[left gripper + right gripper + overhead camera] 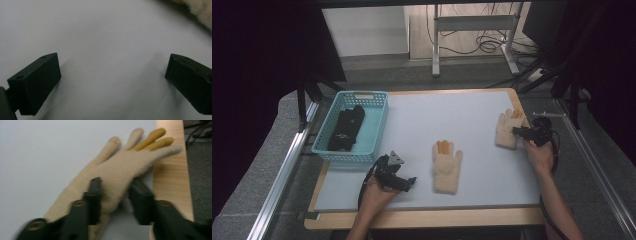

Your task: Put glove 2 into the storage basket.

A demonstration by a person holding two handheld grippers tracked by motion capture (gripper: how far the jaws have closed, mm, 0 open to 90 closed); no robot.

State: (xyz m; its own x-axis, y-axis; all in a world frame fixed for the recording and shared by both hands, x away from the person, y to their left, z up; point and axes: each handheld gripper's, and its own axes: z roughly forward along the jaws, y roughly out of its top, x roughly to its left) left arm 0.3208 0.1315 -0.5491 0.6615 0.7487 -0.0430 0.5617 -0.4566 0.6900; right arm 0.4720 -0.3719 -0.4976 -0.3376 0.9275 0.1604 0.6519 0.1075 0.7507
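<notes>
Fuzzy beige knit glove [117, 173] between black tongs [116, 200]

You are seated at a test bench in a lab or recording room, not a home. The table [422, 217] before you is a wood-edged board with a pale mat [462, 125] laid over it, set inside a frame of aluminium rails [282, 175] running down both sides. Dark curtains [257, 55] or screens close in the left and right. Beyond the far edge you see a bare grey floor [412, 70], the metal legs of a stand [472, 30], and loose black cables [482, 45] trailing across it. Grey foam-like padding [247, 190] lies outside the rails.
</notes>
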